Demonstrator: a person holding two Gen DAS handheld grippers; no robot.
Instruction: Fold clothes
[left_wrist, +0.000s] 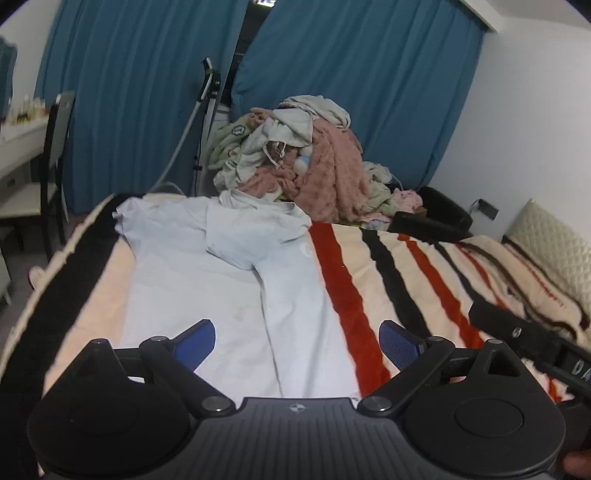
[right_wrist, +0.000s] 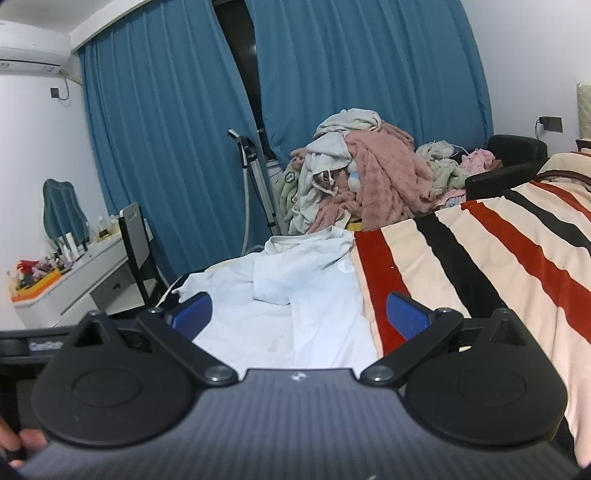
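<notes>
Pale blue shirt (left_wrist: 236, 280) spread on the striped blanket (left_wrist: 399, 280), lying at twelve o'clock from the left gripper (left_wrist: 297, 341) and running away toward the far edge of the bed. Partly folded: one sleeve brought across the chest, its cuff end pointing toward five o'clock, one long crease running down the body toward six o'clock. Collar bunched at the far end, just short of the clothes heap (left_wrist: 295, 155). Other sleeve flared out toward ten o'clock over the blanket's black edge band. Fabric mostly smooth, with a faint yellowish stain near the middle of the lower body and a small white mark at the three o'clock edge of the chest.

Left gripper above the hem with blue pads spread wide, nothing between them, cloth untouched. Right gripper (right_wrist: 297, 314) likewise spread wide and empty, the same shirt (right_wrist: 295, 295) between its pads in view but below them. Part of the right gripper's black body showing at four o'clock in the left wrist view.

Beyond the bed at twelve o'clock, blue curtains (left_wrist: 140, 103) and the heap of pink, green and grey laundry. Dressing table (right_wrist: 77, 273) with bottles at nine o'clock in the right wrist view.
</notes>
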